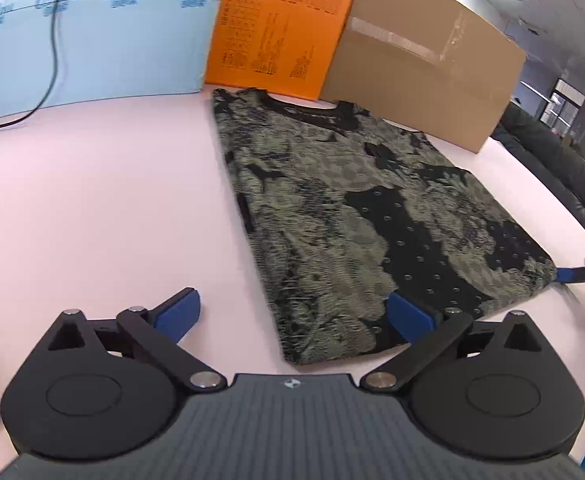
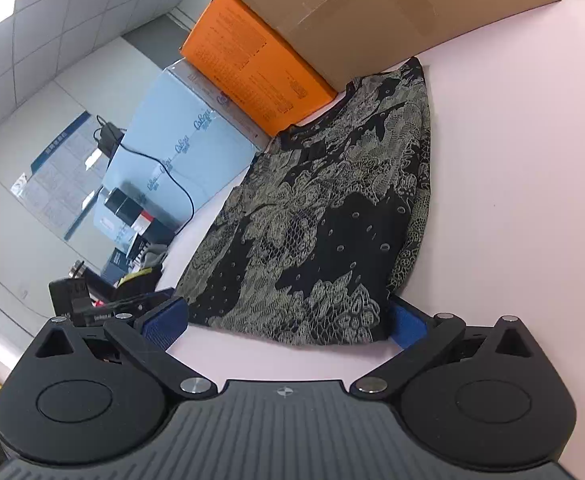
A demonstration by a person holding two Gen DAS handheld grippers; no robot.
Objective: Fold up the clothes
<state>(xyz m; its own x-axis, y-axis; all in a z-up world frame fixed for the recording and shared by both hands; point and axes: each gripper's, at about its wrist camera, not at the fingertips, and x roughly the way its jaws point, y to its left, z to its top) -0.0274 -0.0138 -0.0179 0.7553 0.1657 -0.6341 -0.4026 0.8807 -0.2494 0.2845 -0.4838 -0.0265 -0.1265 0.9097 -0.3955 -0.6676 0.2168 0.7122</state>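
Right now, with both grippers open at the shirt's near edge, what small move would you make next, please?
Probably close both grippers on the hem: the shirt lies flat, sides already folded in, left gripper and right gripper open at its near corners.

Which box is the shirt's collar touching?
The orange box. The shirt has its collar right against its bottom edge. The brown box sits beside it by the shoulder, and the pale blue box stands apart from the shirt.

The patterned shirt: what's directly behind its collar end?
Behind the shirt collar stand an orange box and a brown cardboard box, on the pink table. Whether the collar touches them is unclear; the boxes hide whatever lies beyond.
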